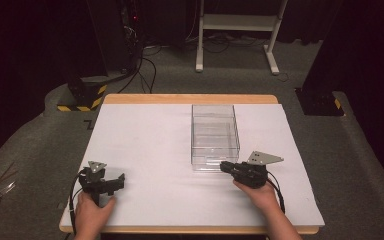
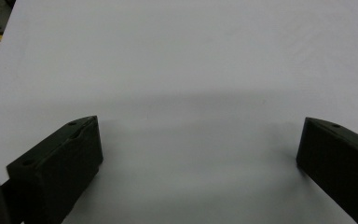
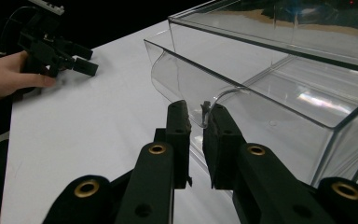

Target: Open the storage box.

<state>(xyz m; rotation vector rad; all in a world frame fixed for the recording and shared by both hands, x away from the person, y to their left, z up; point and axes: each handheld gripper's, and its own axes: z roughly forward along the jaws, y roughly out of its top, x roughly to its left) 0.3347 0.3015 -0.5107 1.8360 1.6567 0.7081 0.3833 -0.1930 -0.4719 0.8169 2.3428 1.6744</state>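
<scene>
1. Clear plastic drawer box (image 1: pixel 215 136) standing right of centre on the white table top (image 1: pixel 145 150), long axis running near to far, near end facing the person.
2. Right gripper (image 1: pixel 225 166) at the near end of the box; in the right gripper view (image 3: pixel 196 122), jaws nearly closed, pinching the curved lip of the clear inner drawer (image 3: pixel 191 88).
3. Left gripper (image 1: pixel 111 181) at the near left, well apart from the box; in the left gripper view (image 2: pixel 198 140), jaws wide apart over bare table, nothing between them.
4. Judged done: grip on the drawer's front lip.
5. Judged remaining: pulling the drawer toward the near edge; drawer front apparently only slightly proud of the outer shell, so opening barely begun, if at all.
6. Nothing visible inside the box.
</scene>
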